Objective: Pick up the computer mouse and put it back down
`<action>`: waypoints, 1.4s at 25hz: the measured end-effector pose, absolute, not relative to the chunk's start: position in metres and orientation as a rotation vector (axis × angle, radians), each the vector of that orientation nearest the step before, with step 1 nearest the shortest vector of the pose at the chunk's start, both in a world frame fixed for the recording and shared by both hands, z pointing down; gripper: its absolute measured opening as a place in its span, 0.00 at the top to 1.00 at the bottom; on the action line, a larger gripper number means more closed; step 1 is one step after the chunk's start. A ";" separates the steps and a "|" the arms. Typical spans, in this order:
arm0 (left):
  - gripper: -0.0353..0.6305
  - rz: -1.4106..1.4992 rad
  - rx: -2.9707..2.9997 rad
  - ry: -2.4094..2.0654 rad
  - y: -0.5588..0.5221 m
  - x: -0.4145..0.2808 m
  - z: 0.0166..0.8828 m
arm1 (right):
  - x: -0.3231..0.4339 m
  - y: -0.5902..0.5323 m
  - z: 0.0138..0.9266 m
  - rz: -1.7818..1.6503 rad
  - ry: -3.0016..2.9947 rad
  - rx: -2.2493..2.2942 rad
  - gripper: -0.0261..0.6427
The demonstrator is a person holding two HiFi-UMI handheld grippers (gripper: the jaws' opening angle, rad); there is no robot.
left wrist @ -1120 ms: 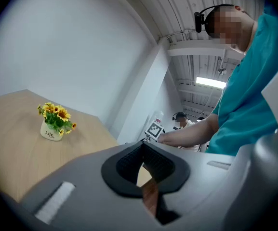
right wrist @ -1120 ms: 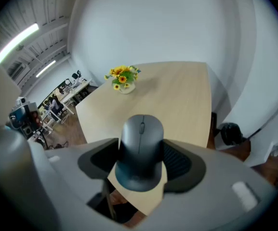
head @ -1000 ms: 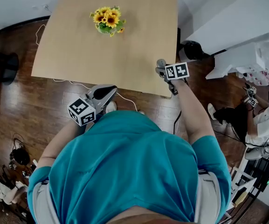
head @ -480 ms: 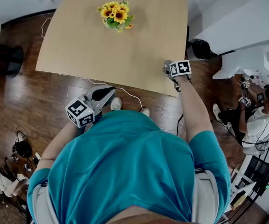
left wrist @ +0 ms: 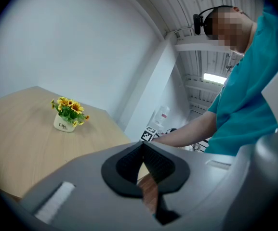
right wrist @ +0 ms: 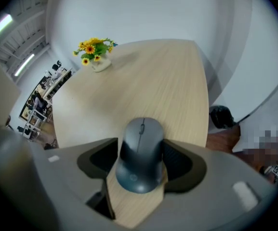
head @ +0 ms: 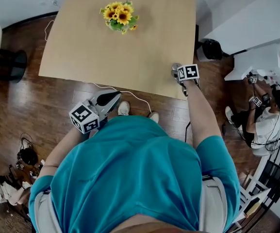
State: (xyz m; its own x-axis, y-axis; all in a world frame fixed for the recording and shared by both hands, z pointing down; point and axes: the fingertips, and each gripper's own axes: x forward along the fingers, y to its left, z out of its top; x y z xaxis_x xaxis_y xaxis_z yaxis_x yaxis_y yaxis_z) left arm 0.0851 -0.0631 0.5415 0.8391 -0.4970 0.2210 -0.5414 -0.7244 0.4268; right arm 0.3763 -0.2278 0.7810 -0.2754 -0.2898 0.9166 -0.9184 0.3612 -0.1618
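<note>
The mouse (right wrist: 139, 160) sits pinched by its sides in the right gripper's (right wrist: 141, 146) jaws, at the near right corner of the surface (right wrist: 148, 81); contact with the wood is unclear. Flowers (right wrist: 94, 49) stand far across. The left gripper's (left wrist: 142, 150) jaws are pressed together, empty, off the surface.

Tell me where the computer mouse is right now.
In the right gripper view, the computer mouse is held between the right gripper's jaws, at the table's near right corner, well away from the flower pot.
</note>
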 end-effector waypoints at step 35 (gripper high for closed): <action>0.94 0.039 2.649 -0.740 -0.081 0.157 0.492 | 0.310 -0.071 0.558 0.939 -2.806 0.582 0.86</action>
